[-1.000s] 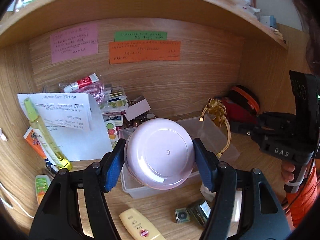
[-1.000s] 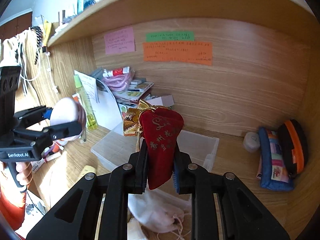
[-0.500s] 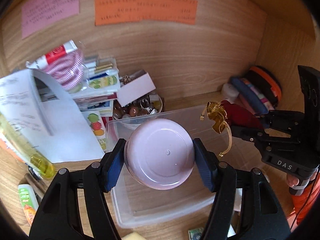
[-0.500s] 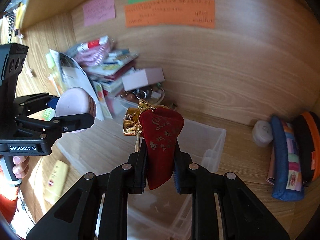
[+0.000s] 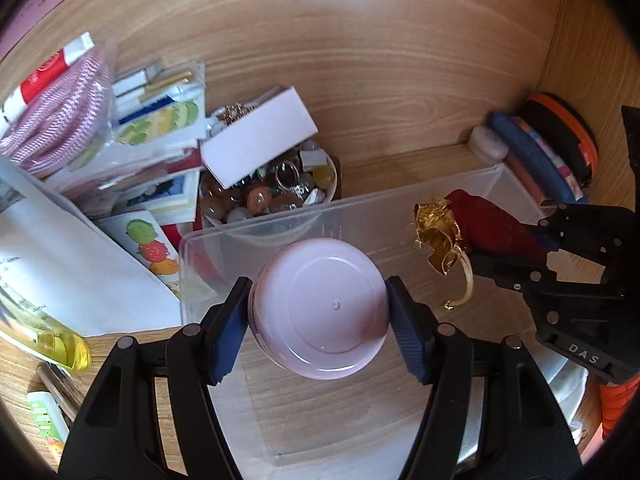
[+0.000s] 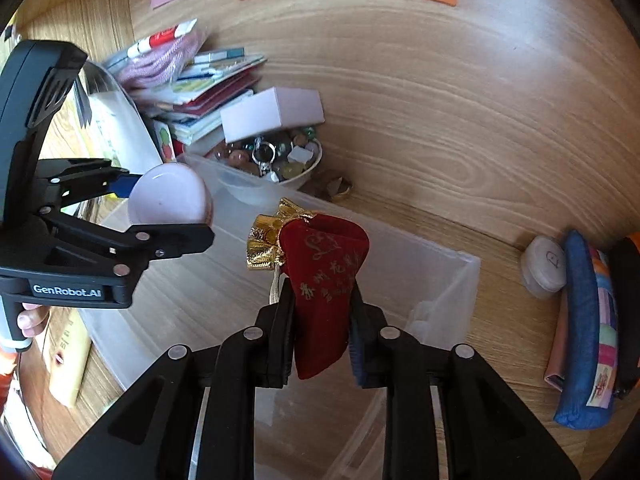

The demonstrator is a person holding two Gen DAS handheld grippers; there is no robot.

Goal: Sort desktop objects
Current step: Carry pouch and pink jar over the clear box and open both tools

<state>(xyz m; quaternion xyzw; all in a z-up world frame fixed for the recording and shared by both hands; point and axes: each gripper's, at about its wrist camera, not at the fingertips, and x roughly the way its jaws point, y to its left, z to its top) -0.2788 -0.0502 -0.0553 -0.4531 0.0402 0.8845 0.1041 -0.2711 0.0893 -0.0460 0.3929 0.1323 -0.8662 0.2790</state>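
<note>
Our left tool (image 5: 318, 312) grips the pink jar (image 5: 320, 306) above the clear bin (image 5: 496, 172); our right tool (image 6: 322, 320) pinches the red pouch (image 6: 326, 276) over it. We should lower each well inside the walls before letting go, jar flat, tools apart.

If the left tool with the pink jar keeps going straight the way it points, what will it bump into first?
Probably the clear plastic box. The left tool holds the pink jar over the box, pointing down into it, so the jar would likely meet the box's bare floor first. Depth is hard to judge here.
</note>
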